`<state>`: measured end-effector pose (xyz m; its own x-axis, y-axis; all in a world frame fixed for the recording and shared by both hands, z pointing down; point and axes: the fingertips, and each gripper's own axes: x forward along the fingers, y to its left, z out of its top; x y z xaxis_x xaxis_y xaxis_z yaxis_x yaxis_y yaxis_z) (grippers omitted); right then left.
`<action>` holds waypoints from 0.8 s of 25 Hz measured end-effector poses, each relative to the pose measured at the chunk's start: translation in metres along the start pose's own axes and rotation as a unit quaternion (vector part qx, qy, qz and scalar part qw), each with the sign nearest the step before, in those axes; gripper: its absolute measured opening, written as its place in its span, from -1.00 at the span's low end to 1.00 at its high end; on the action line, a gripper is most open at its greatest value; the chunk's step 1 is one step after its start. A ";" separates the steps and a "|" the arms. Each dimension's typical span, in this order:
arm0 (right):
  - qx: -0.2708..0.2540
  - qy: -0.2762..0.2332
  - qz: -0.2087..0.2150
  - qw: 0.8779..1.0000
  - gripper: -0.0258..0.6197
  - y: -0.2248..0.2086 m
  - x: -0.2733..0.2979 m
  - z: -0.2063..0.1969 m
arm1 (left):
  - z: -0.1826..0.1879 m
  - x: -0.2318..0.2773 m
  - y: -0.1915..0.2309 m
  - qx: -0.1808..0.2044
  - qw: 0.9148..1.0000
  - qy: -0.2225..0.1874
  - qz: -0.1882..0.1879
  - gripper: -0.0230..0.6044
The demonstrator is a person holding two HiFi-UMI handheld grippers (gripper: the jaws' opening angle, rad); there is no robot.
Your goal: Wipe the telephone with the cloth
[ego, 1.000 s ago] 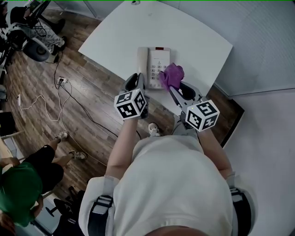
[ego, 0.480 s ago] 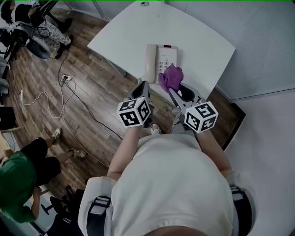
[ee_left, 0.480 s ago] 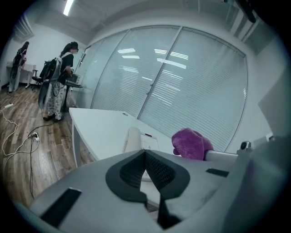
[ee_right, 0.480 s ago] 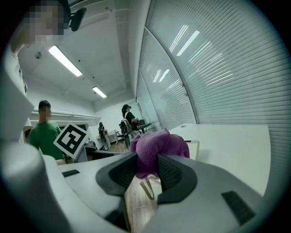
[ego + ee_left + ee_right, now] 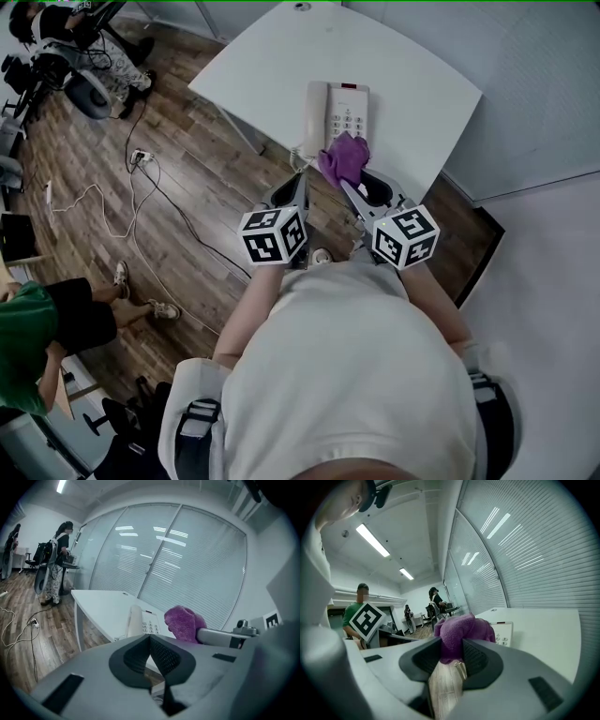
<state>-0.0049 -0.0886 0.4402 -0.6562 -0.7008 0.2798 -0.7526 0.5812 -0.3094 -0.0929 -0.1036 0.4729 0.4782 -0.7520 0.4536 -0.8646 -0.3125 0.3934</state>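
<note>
- The left tool [image 5: 150,638] fills the lower foreground, its two dark ridged jaws pressed together with nothing between them.
- Beyond it, a white tabletop [image 5: 98,603] carries a pale telephone [image 5: 140,622], with the handset on the left and the keypad on the right.
- A bunched purple cloth [image 5: 183,622] sits at the tip of the grey right tool [image 5: 206,635], just right of the telephone.
- Behind is a glass wall with blinds [image 5: 178,555].
- At far left, a person [image 5: 58,559] stands on a wooden floor [image 5: 28,641].
</note>
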 end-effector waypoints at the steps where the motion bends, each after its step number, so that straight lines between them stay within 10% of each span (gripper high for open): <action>1: 0.000 0.001 0.001 1.000 -0.48 0.004 -0.001 -0.002 | -0.003 -0.003 0.000 0.000 1.000 0.002 -0.002 -0.86; 20: -0.004 -0.004 -0.020 1.000 -0.49 0.017 -0.002 -0.009 | -0.011 -0.012 -0.001 0.007 1.000 0.004 -0.023 -0.86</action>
<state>-0.0168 -0.0732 0.4423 -0.6247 -0.7271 0.2848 -0.7790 0.5555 -0.2907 -0.0964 -0.0881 0.4755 0.5186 -0.7324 0.4412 -0.8436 -0.3543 0.4034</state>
